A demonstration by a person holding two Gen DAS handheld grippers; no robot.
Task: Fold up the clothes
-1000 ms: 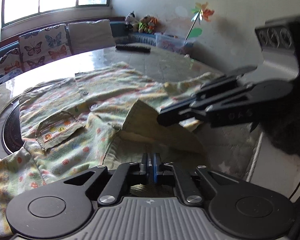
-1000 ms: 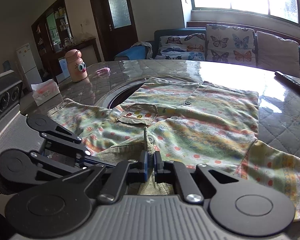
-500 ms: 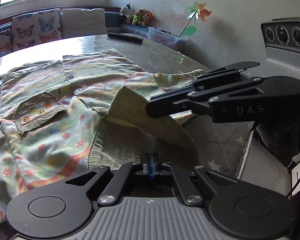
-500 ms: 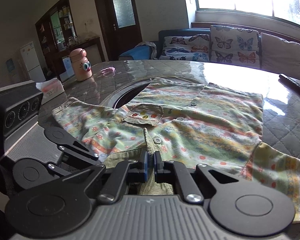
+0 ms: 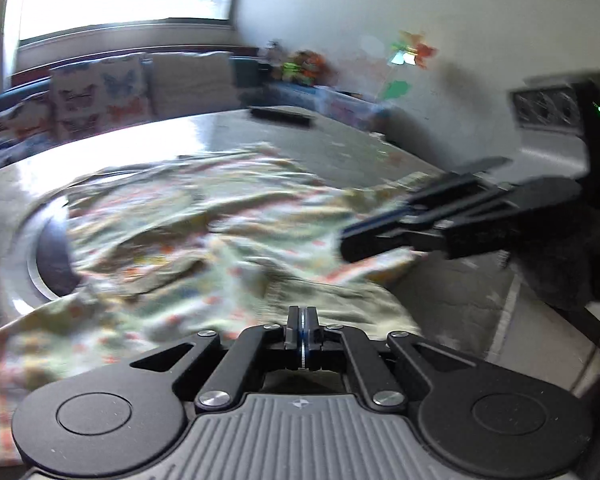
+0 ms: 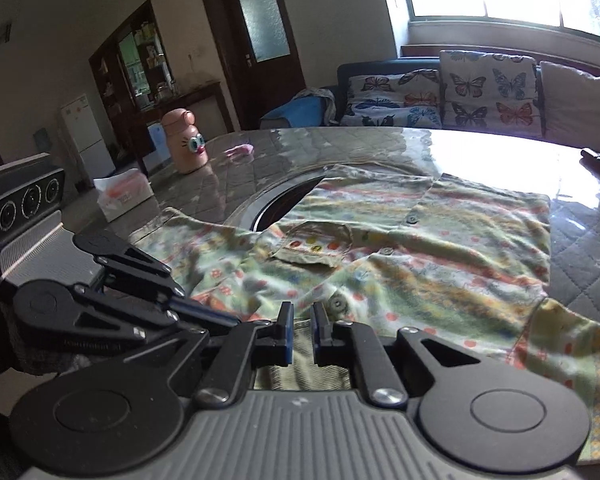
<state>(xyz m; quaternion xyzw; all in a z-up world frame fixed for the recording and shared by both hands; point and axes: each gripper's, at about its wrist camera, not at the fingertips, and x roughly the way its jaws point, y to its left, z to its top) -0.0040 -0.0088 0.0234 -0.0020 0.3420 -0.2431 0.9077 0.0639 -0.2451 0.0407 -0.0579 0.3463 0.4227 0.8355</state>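
While my left camera is smeared with blur, I can make out the shirt (image 5: pixel 204 240) lying spread on the quilted table (image 5: pixel 340 152), its soft printed cotton showing dots and stripes in green, orange and yellow. My left gripper (image 5: pixel 302 330) has its 2 blue-padded fingers pressed together at the shirt's near edge, but I cannot tell whether any cloth sits between them. From the right camera the shirt (image 6: pixel 440 240) is sharper: a buttoned front, a chest pocket (image 6: pixel 312 246) with a band of coloured circles, and a ribbed, corduroy-like olive collar just under my right gripper (image 6: pixel 302 334), whose fingers stand slightly apart with nothing between them. Both grippers are matte black linkage on a grey ribbed body; I see faint lettering on the left gripper's arm, too small to read. A pink bottle (image 6: pixel 186 140) with cartoon eyes stands far back on the glossy table.
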